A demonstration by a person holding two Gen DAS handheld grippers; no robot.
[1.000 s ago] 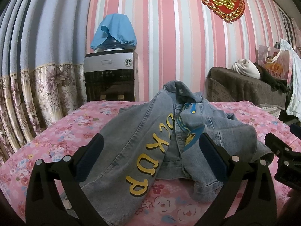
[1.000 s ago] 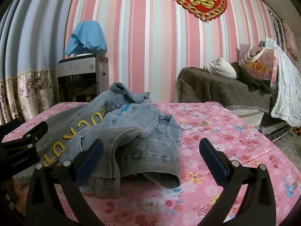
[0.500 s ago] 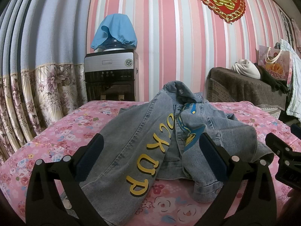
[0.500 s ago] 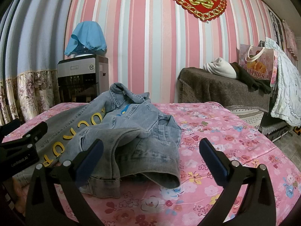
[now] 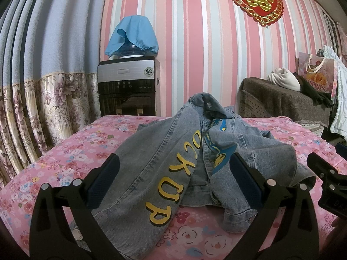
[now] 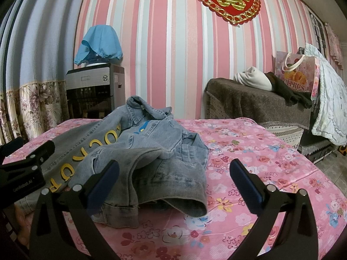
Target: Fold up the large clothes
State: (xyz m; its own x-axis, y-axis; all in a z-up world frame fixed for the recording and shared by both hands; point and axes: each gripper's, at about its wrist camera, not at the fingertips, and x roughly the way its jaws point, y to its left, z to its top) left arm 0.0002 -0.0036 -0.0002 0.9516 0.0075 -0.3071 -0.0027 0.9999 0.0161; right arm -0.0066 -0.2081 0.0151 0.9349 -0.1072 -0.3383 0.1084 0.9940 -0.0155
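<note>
On the bed, over the pink floral bedspread [image 5: 71, 151], a crumpled light-blue denim jacket [image 5: 151, 164] lies in a heap. Collar raised at the far end, toward the pink-and-white striped wall [image 5: 195, 54]. One panel with yellow block letters [image 5: 173, 173] runs down toward the near edge; a blue and yellow printed patch [image 5: 219, 158] shows beside it. A sleeve with folded cuff [image 6: 173, 197] droops toward the right side of the heap.

Left gripper [image 5: 173, 177]: black frame, dark blue pads, jaws spread wide, empty, held low at the near edge with the lettered panel between the fingers in its view. No contact with cloth that I can confirm.

Right gripper [image 6: 173, 179]: same build, jaws also wide apart, nothing held; it faces the sleeve cuff, with bare bedspread under its right finger.

Each gripper shows at the edge of the other's view, side by side.

Behind the bed: silver-and-black water dispenser [image 5: 128, 86] topped by a blue cloth cover [image 5: 132, 34]; a brown blanket-covered bench [image 6: 256, 101] to the right.
</note>
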